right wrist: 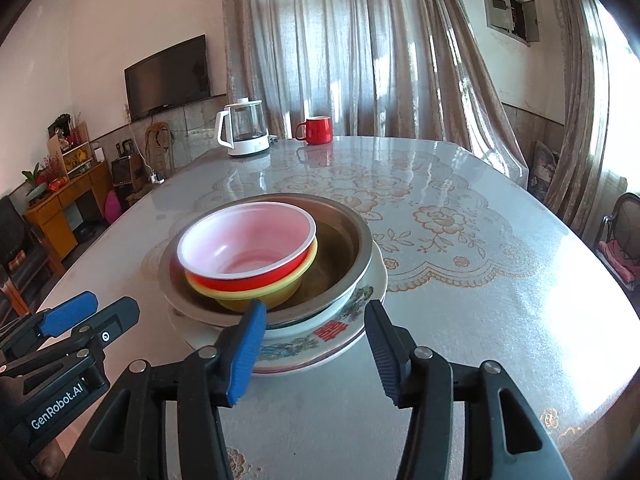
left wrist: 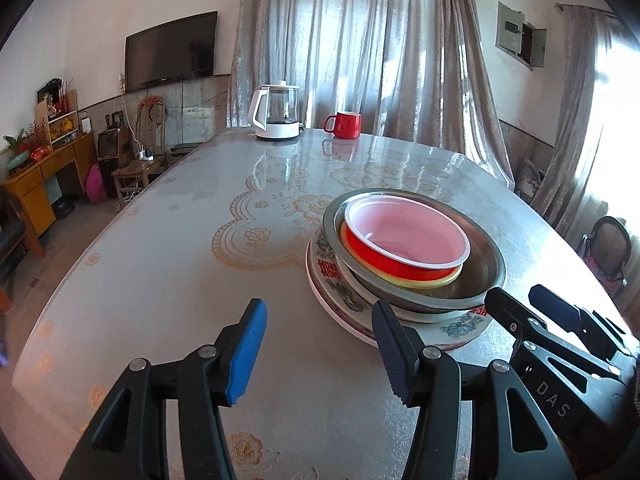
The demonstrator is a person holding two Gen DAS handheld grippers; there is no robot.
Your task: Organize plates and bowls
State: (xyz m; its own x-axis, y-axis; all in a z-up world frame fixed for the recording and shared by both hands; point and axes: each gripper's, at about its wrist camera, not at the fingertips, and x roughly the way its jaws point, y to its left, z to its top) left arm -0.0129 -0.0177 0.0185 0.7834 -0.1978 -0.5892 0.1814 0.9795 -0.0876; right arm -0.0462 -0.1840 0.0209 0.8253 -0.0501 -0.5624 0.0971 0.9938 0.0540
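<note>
Here, left jaws: the left gripper [left wrist: 320, 354] stands spread with bare surface in the gap; nothing is pinched. Its right pad overlaps the near rim of the stack in the picture; contact cannot be told.
Right jaws: the right gripper [right wrist: 316, 354] is also spread, holding nothing, with the near edge of the patterned plate [right wrist: 336, 334] seen between the pads.
Stack: the red bowl [right wrist: 248, 248] sits in a yellow bowl [right wrist: 272, 290], both leaning toward 9 o'clock inside a metal basin [right wrist: 352, 236]; the basin rests on a white dish over the patterned plate.
Stack's place: in the left wrist view it lies at 2 o'clock from the jaws; in the right wrist view at 12 o'clock, just ahead.
Hidden: the yellow bowl shows only its rim and part of its wall; the lower dishes show only their edges; how many lie there cannot be told.
Cut off: each view shows the other gripper only in part at its side edge.
Open room: the surface [right wrist: 500, 320] lies bare from 1 to 4 o'clock of the stack in the right wrist view, out to its curved edge.
Far end: a kettle [right wrist: 242, 130] and a red mug [right wrist: 316, 130] stand near the far rim, well apart from the stack.
</note>
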